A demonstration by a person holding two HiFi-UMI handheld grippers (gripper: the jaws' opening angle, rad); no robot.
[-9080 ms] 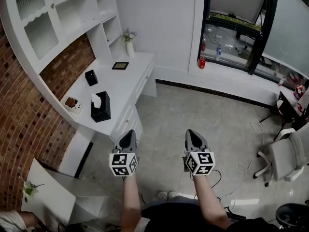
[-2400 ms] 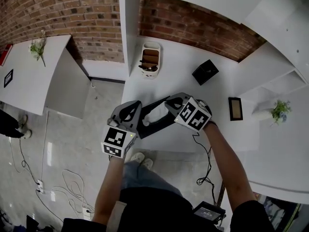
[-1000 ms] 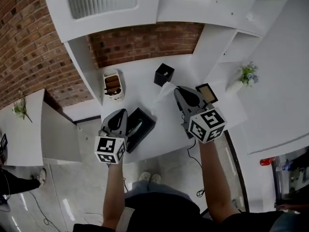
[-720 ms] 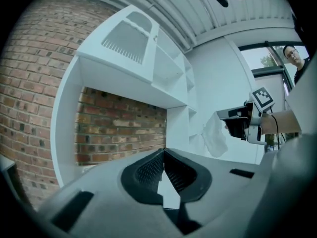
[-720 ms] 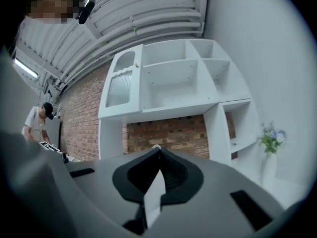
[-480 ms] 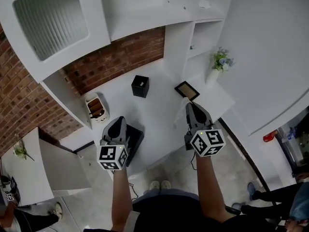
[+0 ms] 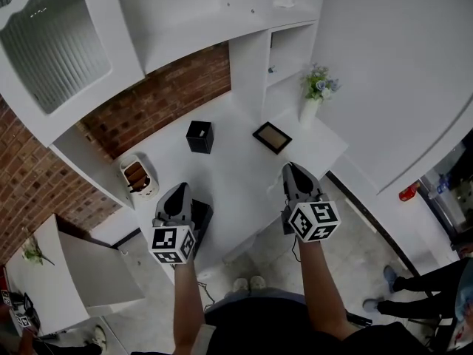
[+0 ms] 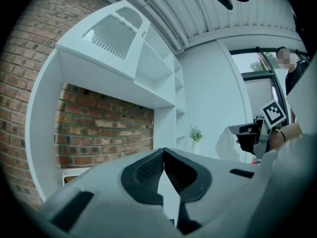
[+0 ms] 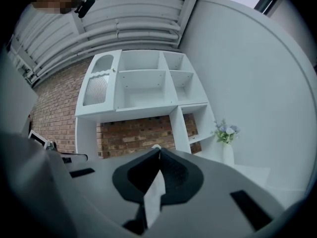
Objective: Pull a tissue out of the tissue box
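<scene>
The black tissue box (image 7: 202, 214) lies at the white desk's front left edge, half hidden under my left gripper (image 7: 177, 188). That gripper hovers over the box with its jaws shut tip to tip (image 8: 164, 152) and nothing in them. My right gripper (image 7: 290, 167) is well to the right of the box, near the desk's front edge. Its jaws (image 9: 159, 151) are shut on a white tissue (image 9: 155, 195) that hangs down between the pads. In the left gripper view the tissue (image 8: 229, 143) drapes below the right gripper, clear of the box.
On the desk (image 7: 236, 176) stand a small black cube box (image 7: 199, 136), a dark framed picture (image 7: 271, 137), a white vase of flowers (image 7: 314, 95) and a white holder with brown items (image 7: 137, 176). White shelves and a brick wall rise behind.
The right gripper has carried the tissue rightward and down, away from the box. The left gripper has shifted a little over the box. The head view has swung.
</scene>
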